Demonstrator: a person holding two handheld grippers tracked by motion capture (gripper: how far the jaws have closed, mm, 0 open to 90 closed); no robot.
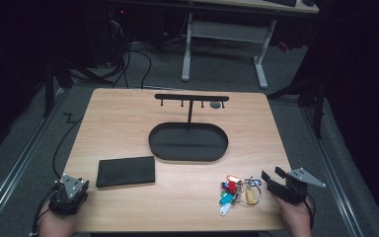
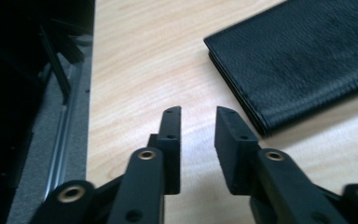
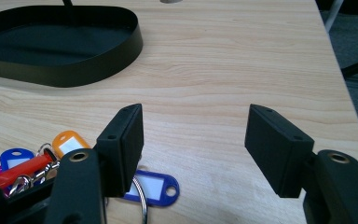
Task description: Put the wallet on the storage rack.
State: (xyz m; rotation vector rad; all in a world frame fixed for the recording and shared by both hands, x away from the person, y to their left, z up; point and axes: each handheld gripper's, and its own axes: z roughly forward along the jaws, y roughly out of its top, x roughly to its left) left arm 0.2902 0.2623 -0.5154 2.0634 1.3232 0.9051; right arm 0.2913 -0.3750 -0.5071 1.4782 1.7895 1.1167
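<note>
A black oval tray (image 1: pixel 156 148) lies in the middle of the wooden table, and a T-shaped hook stand (image 1: pixel 191 98) rises from its far side. A black wallet (image 1: pixel 126 171) lies flat at the front left. A bunch of keys with coloured tags (image 1: pixel 234 190) rests at the front right. My left gripper (image 2: pixel 198 114) hovers at the table's front left corner, jaws a narrow gap apart and holding nothing, with the wallet (image 2: pixel 303 56) ahead to its right. My right gripper (image 3: pixel 195 116) is wide open just right of the key tags (image 3: pixel 156 186), and the tray rim (image 3: pixel 121 60) lies beyond.
A small grey round object (image 1: pixel 215 104) lies on the table behind the tray at the right. Beyond the table stands a white-legged desk (image 1: pixel 224 34), with cables (image 1: pixel 128 64) on the grey floor. Metal rails (image 1: pixel 24 153) run along both sides.
</note>
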